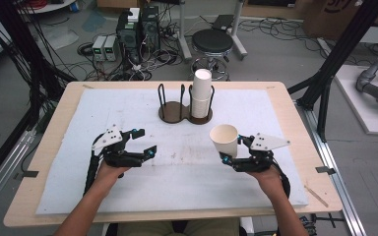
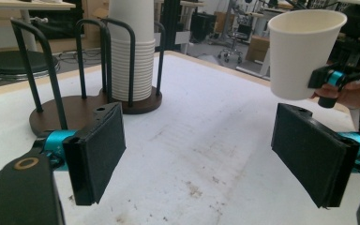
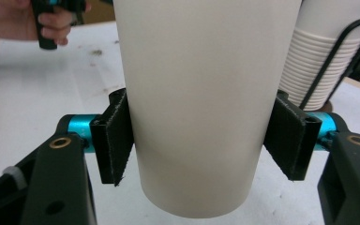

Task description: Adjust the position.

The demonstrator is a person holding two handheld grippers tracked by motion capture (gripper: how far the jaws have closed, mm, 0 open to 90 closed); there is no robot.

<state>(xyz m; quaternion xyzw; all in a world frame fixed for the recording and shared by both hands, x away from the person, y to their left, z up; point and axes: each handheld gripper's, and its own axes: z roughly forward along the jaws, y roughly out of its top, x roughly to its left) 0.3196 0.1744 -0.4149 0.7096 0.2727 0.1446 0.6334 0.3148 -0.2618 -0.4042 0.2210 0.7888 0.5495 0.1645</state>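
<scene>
A single white paper cup (image 1: 225, 138) is held upright just above the white mat, with my right gripper (image 1: 232, 149) shut on its lower half. In the right gripper view both pads press the cup's (image 3: 201, 93) sides. My left gripper (image 1: 145, 142) hovers low over the mat at the left, open with nothing between its fingers (image 2: 98, 154). From the left gripper view the held cup (image 2: 302, 51) shows at the upper right. A stack of white cups (image 1: 202, 93) stands in the right ring of a dark wire holder (image 1: 172, 110) at the back middle; its left ring is empty.
A white mat (image 1: 128, 187) covers most of the wooden table (image 1: 49, 147). Behind the table stand a black stool (image 1: 212, 42), computer boxes and cables on the floor. Black frame posts rise at both sides.
</scene>
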